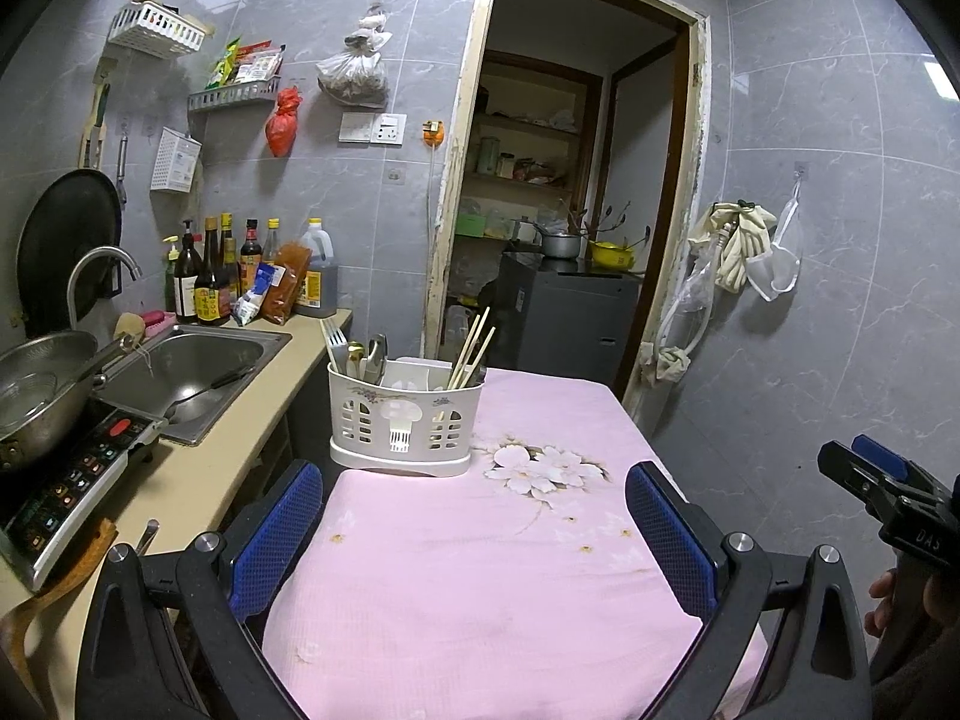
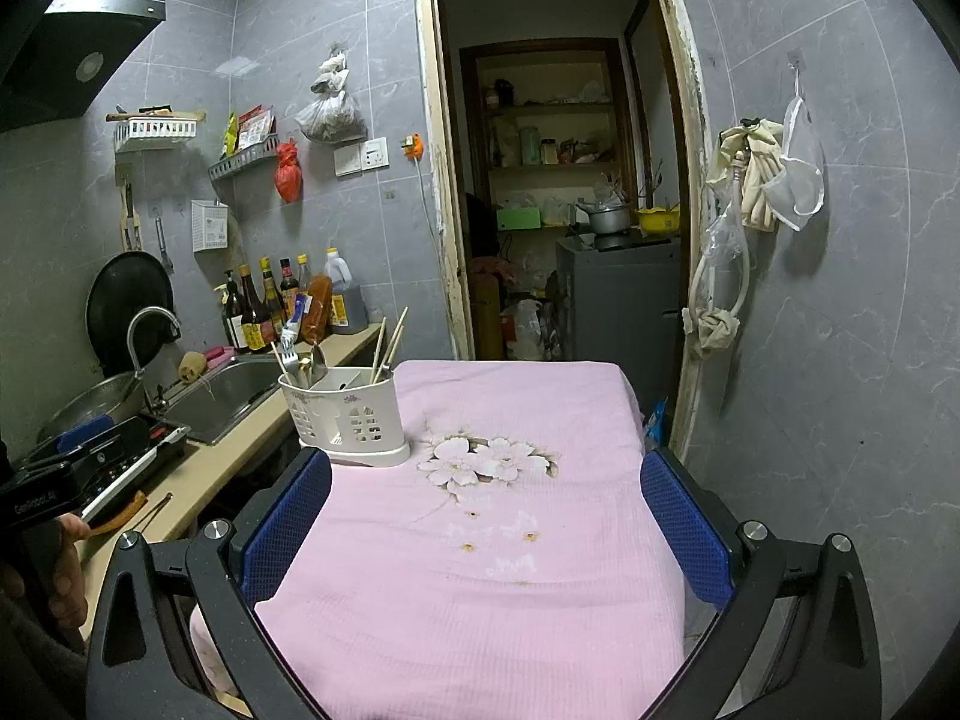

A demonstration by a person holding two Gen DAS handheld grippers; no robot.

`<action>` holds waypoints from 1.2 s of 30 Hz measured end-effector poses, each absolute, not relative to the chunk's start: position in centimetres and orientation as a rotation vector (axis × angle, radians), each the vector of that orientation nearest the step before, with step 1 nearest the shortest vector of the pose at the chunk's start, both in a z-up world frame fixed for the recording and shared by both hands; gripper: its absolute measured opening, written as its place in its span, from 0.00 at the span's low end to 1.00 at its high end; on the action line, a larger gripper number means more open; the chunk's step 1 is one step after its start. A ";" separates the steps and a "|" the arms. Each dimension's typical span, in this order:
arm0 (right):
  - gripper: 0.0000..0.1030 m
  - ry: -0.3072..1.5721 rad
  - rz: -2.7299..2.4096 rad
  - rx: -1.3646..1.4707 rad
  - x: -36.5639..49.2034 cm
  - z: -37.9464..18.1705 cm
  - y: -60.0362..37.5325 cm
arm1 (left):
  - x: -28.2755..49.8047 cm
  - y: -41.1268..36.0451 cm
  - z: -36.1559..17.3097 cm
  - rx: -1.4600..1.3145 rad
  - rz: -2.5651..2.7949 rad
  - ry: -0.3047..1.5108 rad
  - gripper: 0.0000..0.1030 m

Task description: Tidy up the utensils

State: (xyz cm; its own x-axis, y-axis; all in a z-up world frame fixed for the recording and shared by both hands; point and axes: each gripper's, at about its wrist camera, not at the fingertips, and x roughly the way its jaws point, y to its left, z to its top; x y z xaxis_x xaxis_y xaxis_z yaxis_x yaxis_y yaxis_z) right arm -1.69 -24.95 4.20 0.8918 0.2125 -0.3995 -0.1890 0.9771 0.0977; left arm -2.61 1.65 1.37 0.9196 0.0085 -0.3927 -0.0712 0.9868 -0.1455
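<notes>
A white slotted utensil caddy (image 1: 403, 425) (image 2: 348, 420) stands at the far left of a table under a pink flowered cloth (image 1: 480, 570) (image 2: 480, 570). Its left compartment holds a fork (image 1: 337, 339), spoons and other metal cutlery (image 2: 312, 363); its right one holds wooden chopsticks (image 1: 474, 348) (image 2: 390, 343). My left gripper (image 1: 474, 531) hovers open over the near part of the cloth, nothing between its blue pads. My right gripper (image 2: 486, 525) is open too, empty, short of the caddy. The right gripper's tip (image 1: 870, 474) shows at the left view's right edge.
Left of the table runs a beige counter with a steel sink (image 1: 192, 369) (image 2: 228, 390), a curved tap (image 1: 99, 276), an induction hob (image 1: 66, 492) bearing a metal pan (image 1: 36, 396), and sauce bottles (image 1: 240, 276). An open doorway (image 1: 570, 180) (image 2: 558, 180) lies behind the table. A hand (image 2: 66, 570) holds the left tool.
</notes>
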 end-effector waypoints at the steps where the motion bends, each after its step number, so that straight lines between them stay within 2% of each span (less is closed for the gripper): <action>1: 0.98 0.420 0.208 0.057 -1.7 4.2 -25.0 | -2.6 1.6 1.4 -0.159 0.041 0.402 0.99; 36: 0.98 0.422 0.209 0.056 -1.6 4.3 -25.2 | -2.9 1.7 1.5 -0.152 0.042 0.402 0.99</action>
State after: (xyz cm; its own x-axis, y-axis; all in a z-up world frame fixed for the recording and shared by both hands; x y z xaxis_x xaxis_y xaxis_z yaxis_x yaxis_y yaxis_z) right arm -1.57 -25.16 4.30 0.8911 0.2130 -0.4007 -0.1897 0.9770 0.0976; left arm -2.88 1.67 1.48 0.9197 0.0106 -0.3925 -0.0708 0.9877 -0.1392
